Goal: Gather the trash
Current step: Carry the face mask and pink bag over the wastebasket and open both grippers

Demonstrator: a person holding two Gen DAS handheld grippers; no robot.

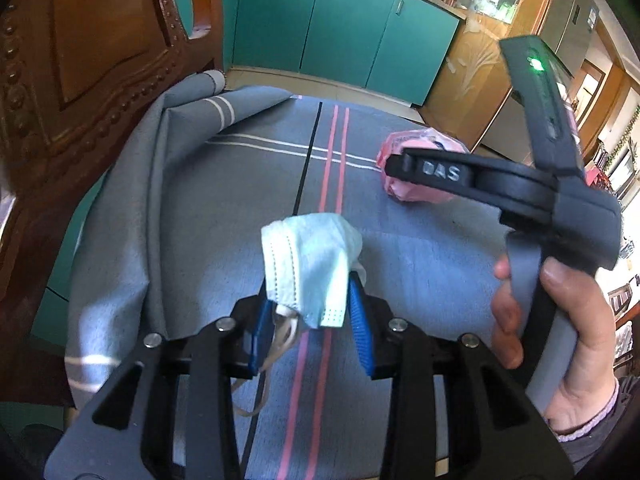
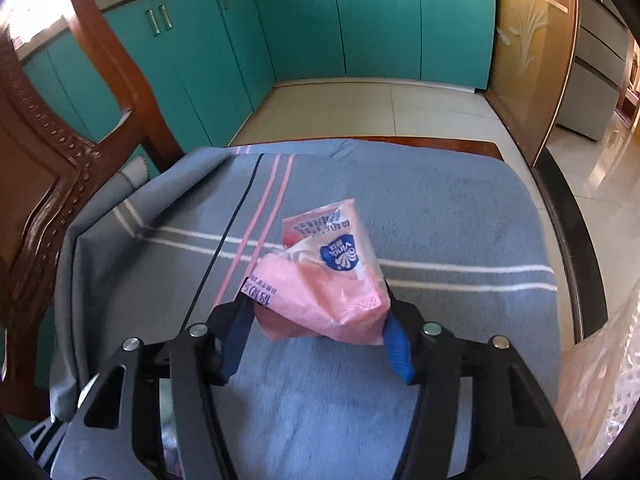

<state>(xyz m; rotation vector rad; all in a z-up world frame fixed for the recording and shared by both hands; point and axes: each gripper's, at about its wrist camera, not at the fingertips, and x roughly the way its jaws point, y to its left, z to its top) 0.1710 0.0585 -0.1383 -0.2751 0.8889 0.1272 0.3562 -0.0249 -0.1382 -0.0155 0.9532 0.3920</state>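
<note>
Pickup step, both sides loaded. Left gripper (image 1: 308,320) is clamped on the crumpled face mask (image 1: 310,268), ear loops dangling below its left pad. Right gripper (image 2: 316,340) has the pink tissue packet (image 2: 324,280) between its blue pads, which look to be touching it, so I read it as gripped. Both items sit just above the grey cloth (image 2: 440,208). No bin visible. Next: lift clear, keep squeeze, carry to bin
</note>
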